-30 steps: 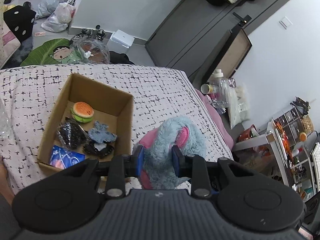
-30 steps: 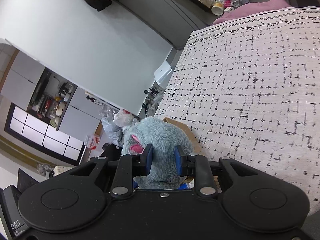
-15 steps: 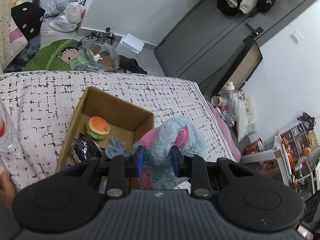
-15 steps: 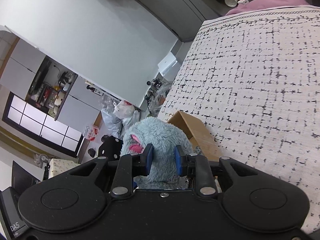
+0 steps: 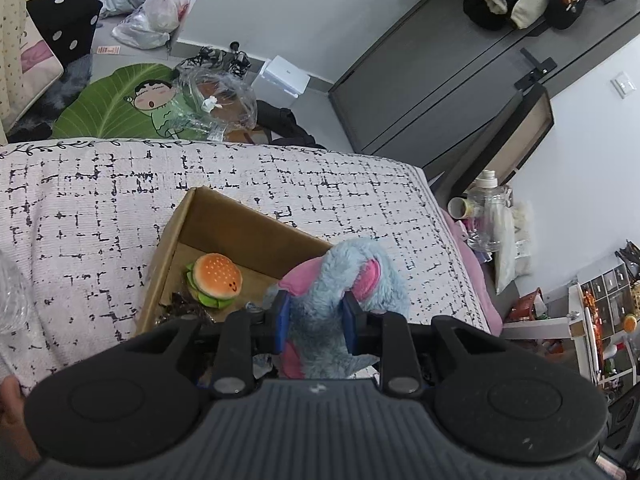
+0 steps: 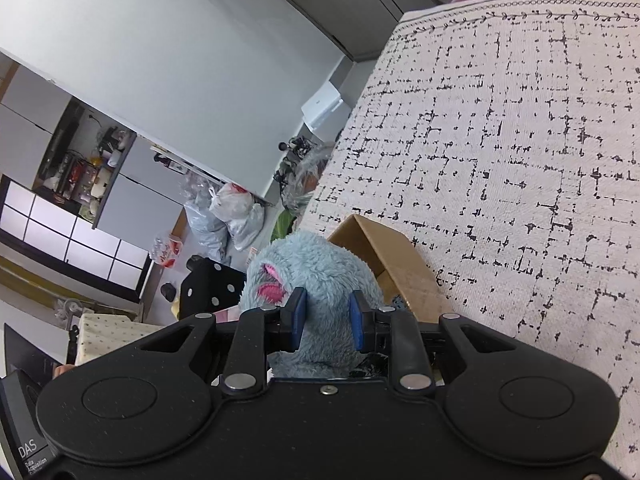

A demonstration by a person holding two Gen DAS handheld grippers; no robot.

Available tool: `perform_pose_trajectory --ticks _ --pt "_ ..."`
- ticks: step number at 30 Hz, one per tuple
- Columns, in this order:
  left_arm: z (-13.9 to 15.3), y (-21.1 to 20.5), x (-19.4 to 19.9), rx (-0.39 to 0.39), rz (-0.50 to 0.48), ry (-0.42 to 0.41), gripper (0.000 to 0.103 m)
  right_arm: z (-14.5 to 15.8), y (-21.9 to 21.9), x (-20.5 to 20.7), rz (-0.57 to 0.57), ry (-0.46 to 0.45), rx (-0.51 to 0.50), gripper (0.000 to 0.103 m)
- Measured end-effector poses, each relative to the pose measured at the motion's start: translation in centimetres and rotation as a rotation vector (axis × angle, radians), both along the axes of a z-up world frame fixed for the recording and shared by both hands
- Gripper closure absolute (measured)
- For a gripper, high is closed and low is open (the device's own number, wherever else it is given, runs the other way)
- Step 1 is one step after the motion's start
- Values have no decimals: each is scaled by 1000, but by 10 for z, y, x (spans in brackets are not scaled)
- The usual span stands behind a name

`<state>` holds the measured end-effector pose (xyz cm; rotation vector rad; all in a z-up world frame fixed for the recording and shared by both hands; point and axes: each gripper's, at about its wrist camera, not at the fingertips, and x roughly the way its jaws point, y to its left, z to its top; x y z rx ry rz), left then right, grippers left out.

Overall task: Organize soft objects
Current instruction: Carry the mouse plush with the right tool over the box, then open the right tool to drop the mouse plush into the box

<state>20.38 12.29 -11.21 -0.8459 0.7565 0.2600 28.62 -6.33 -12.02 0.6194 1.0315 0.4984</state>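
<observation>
The only legible lettering was "DAS", printed in white on a dark device (image 6: 24, 446) at about eight o'clock in the right wrist view; smaller lines beneath it possibly began "Data", too blurred to confirm. Nothing readable showed in the left wrist view.

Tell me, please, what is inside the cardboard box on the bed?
Inside the cardboard box a plush hamburger lies beside something dark and crinkly. The left gripper and its blue plush toy cover the rest.
</observation>
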Motion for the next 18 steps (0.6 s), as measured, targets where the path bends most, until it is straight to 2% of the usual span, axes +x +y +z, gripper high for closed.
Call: perform_pose_trajectory --ticks 8,15,18 --pt "-21 7 20 15 7 64 77 -22 10 17 15 45 -9 79" --pt "-27 6 30 76 -3 102 76 -27 13 24 8 65 -45 73" --pt "-23 4 32 138 4 123 72 -30 8 24 2 80 -33 71"
